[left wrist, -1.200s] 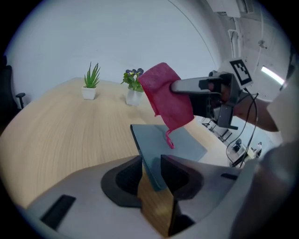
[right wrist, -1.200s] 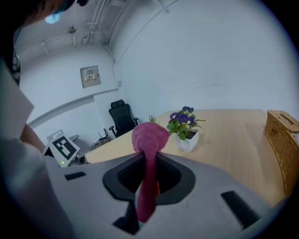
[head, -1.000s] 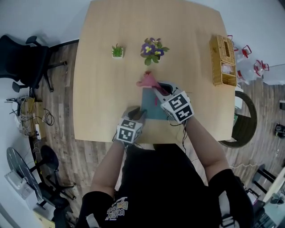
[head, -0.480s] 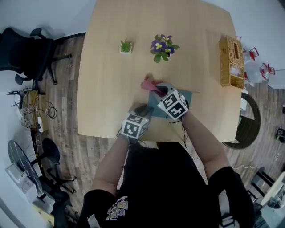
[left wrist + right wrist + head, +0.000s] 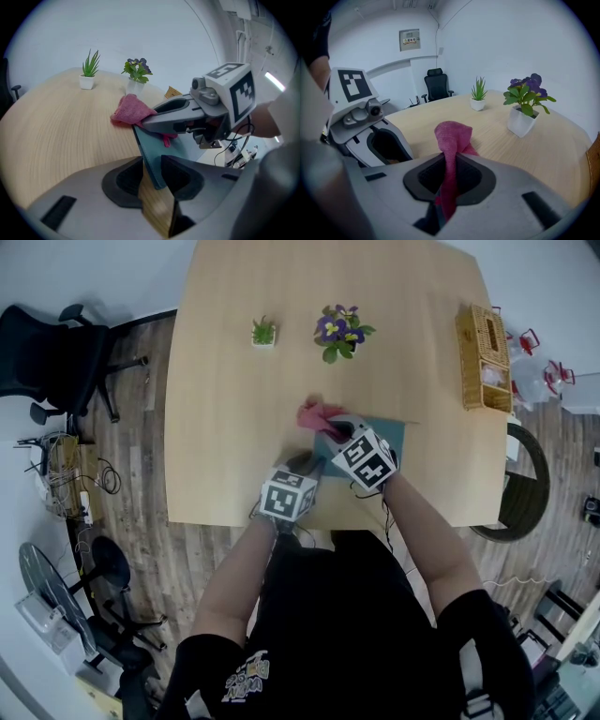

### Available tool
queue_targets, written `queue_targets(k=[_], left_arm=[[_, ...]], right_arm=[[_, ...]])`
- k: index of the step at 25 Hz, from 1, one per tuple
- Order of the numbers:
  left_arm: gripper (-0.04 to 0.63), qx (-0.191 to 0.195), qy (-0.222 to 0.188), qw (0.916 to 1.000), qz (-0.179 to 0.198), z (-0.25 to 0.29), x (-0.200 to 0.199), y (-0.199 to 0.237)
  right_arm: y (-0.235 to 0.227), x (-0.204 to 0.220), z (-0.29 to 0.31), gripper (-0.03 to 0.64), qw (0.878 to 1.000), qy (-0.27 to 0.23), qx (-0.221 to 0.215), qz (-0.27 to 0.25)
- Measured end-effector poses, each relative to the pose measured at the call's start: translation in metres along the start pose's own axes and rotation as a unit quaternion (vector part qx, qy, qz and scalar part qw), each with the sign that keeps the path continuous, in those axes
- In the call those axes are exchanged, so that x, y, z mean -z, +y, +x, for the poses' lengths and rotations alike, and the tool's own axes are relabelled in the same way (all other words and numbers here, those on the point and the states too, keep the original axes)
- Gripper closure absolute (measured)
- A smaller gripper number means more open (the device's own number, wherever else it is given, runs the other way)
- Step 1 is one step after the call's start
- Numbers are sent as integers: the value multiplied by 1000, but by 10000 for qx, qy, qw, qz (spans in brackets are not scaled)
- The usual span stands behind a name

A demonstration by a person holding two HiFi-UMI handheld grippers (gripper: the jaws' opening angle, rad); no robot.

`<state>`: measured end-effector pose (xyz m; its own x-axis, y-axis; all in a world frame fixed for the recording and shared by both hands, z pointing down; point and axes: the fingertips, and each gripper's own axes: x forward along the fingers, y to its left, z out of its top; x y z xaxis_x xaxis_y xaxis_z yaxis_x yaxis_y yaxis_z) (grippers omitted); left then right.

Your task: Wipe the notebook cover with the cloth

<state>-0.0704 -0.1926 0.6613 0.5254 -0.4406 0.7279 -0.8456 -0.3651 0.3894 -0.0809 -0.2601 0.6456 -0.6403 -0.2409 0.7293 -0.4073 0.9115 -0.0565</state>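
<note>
A teal notebook (image 5: pixel 386 434) lies on the wooden table (image 5: pixel 225 427) near its front edge. My left gripper (image 5: pixel 306 465) is shut on the notebook's near left corner; in the left gripper view the teal cover (image 5: pixel 152 150) runs between the jaws of the left gripper (image 5: pixel 151 176). My right gripper (image 5: pixel 332 433) is shut on a pink cloth (image 5: pixel 317 415), which bunches at the notebook's far left edge. In the right gripper view the cloth (image 5: pixel 452 138) hangs out of the right gripper (image 5: pixel 449 176), with the left gripper (image 5: pixel 386 145) close on the left.
A small green plant in a white pot (image 5: pixel 263 334) and a purple-flowered plant (image 5: pixel 339 329) stand further back on the table. A wicker basket (image 5: pixel 483 357) sits at the right edge. An office chair (image 5: pixel 56 352) stands on the floor at left.
The right gripper has drawn the cloth left and toward me over the notebook, uncovering more of the cover's right part. The left gripper stays shut on the corner.
</note>
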Motion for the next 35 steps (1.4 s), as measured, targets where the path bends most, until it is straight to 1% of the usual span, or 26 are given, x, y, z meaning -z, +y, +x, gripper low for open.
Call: queue_targets(k=[3,9,15,20,24,30,35], left_arm=[[479,33,18,10000,-33,-1,0,0],[480,51,41,10000,-62,-1,-1,0],[480,69,56,9999,-93,-2,-1,1],[482,83,67,9999,-114,-2,-1,1],[480,60,59,9999,-88,-3,-1,1],[481,76,79,9999,-105,-4,-1,0],[482,83,86,9999,-121,-5,0,0]], right_arm=[[7,3,-3,560,9998,-49,-11,199],[24,14,-14,560,9990,-94,-46,439],[38,27,-26,560,9958,-194,-47,899],[53,40,-36,560,9945,-227,-11,1020],[64,46,-42,560,9918,-301,43,1240],[73,58,-50,560,9842,-401,18,1723],[78,62,-54,560,9712,-502,-151,2325]])
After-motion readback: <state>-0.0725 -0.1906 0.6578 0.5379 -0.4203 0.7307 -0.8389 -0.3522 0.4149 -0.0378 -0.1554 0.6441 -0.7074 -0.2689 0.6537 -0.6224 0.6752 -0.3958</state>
